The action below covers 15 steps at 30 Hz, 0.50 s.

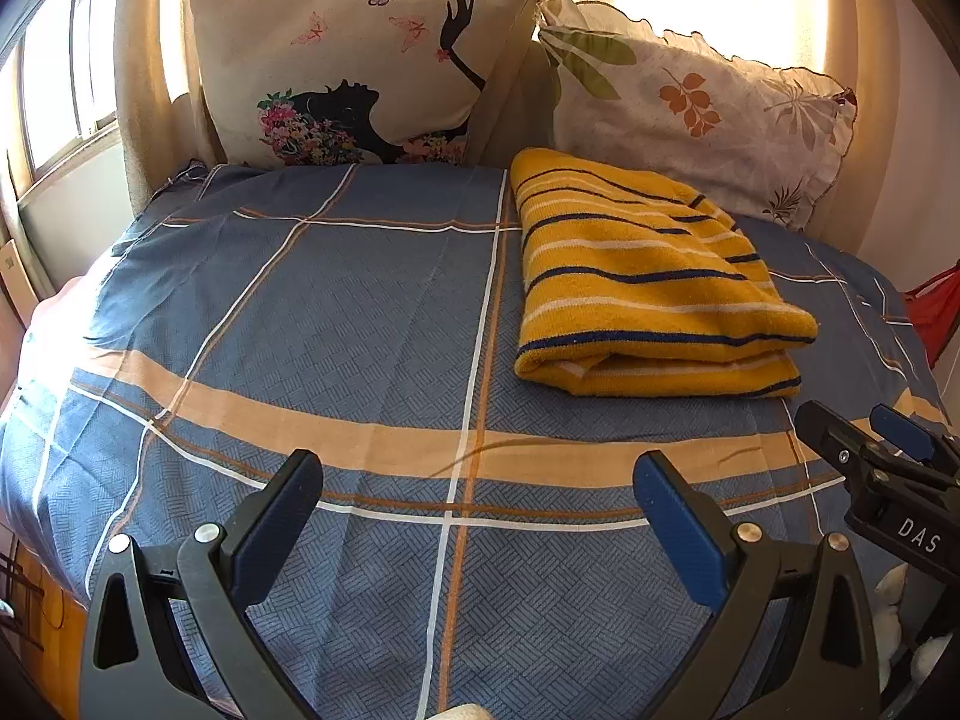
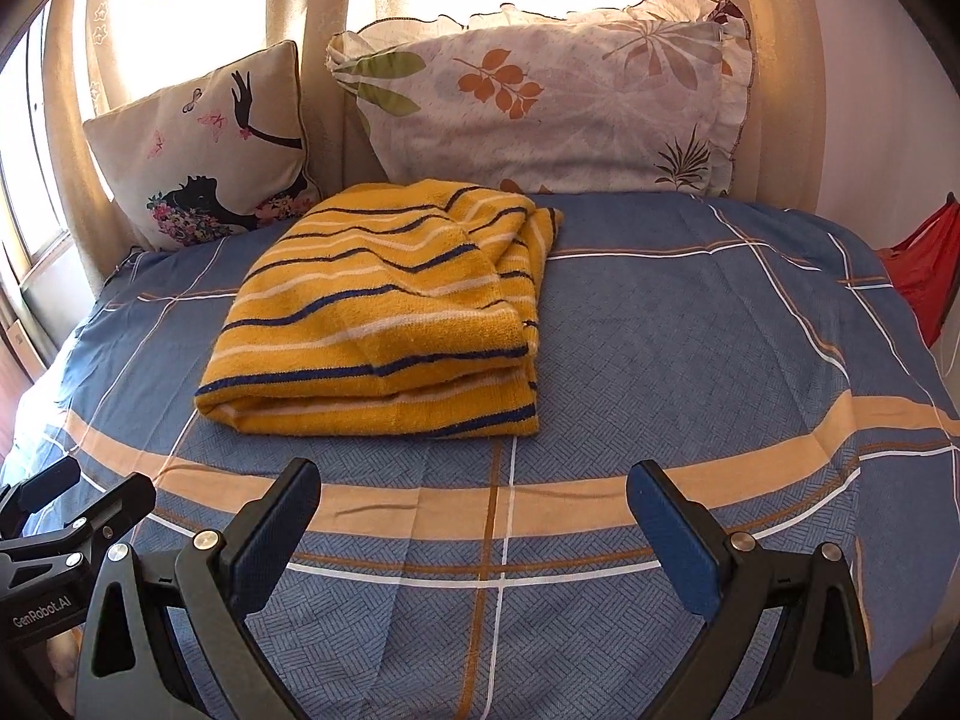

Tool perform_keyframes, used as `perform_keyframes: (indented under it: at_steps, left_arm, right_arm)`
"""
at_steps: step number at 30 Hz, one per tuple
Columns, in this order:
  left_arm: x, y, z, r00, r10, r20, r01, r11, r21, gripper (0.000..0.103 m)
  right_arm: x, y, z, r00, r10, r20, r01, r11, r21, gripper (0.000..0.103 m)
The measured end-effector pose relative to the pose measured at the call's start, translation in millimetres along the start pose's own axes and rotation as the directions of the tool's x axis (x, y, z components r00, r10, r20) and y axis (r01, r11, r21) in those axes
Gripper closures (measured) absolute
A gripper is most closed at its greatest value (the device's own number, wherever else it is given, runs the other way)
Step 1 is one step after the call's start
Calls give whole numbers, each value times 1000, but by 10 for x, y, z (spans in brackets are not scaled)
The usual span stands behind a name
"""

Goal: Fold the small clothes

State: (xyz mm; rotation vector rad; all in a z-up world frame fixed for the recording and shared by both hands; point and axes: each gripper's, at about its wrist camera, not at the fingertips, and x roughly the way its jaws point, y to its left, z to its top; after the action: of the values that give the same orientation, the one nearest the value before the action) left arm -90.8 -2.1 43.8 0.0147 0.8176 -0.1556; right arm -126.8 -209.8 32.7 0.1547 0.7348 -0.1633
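On the blue checked bedsheet, we are looking across the bed from left to right. Far left, a window is letting in strong light beside the beige curtain. Next, a cushion printed with a woman's silhouette and butterflies is leaning upright at the head of the bed, and beside it a frilled pillow with a leaf print is leaning too.

We are holding our left gripper low over the near part of the sheet with its jaws spread wide, gripping nothing. Its blue pads are hanging clear above the fabric.

Further right, the folded yellow striped garment is lying flat on the sheet in front of the leaf pillow, its far edge near or touching that pillow, and well apart from both tools. In the right wrist view it is sitting left of centre, layered with the fold facing us.

We are holding our right gripper wide open as well, empty, above the orange band of the sheet. At the far right, something red is hanging beyond the bed's edge.
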Motion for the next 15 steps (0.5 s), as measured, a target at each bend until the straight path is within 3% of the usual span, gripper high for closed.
perform_keyframes:
  at_steps: [15]
  left_arm:
    - [72,50,-23,1000,2,-23,-2,1000,-20,0]
  right_arm:
    - [22,37,-24,1000,4,-4,-4,1000,-7,0]
